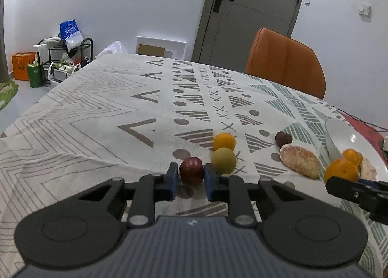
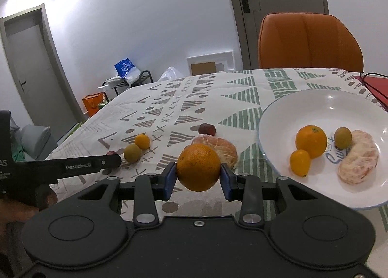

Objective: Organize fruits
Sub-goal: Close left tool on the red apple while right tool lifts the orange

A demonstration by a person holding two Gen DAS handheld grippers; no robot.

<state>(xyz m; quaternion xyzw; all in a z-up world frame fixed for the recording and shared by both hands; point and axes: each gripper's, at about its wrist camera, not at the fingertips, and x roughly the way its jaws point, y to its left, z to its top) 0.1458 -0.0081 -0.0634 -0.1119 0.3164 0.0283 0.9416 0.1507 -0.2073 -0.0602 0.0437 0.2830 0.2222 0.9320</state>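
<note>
The right gripper (image 2: 198,173) pinches an orange (image 2: 198,167) between its blue pads, held clear of the tablecloth (image 2: 213,98). The grip sits across the widest part of the fruit, which probably keeps the round body from rolling out. The white plate (image 2: 286,108) lies ahead and to the right of this gripper. It already carries a second orange (image 2: 311,141), a small yellow fruit (image 2: 300,162), a green fruit (image 2: 343,137) and a peeled citrus half (image 2: 359,156), so the plate appears to be the collection point.

The left gripper (image 1: 192,174) brackets a dark red fruit (image 1: 191,170) resting on the cloth. Its pads stand at either flank of the fruit; firm contact cannot be told. Just ahead and to the right of it sit a green fruit (image 1: 223,160) and, behind that, a small orange fruit (image 1: 224,141), close enough to be nudged. Farther right lie another peeled citrus half (image 1: 300,161) and a dark fruit (image 1: 283,139).

The surface is a table under a patterned cloth, soft and slightly wrinkled. Beyond it stand an orange chair (image 2: 310,40), a grey door (image 1: 252,11) and a cluttered rack (image 1: 65,52) against white walls.
</note>
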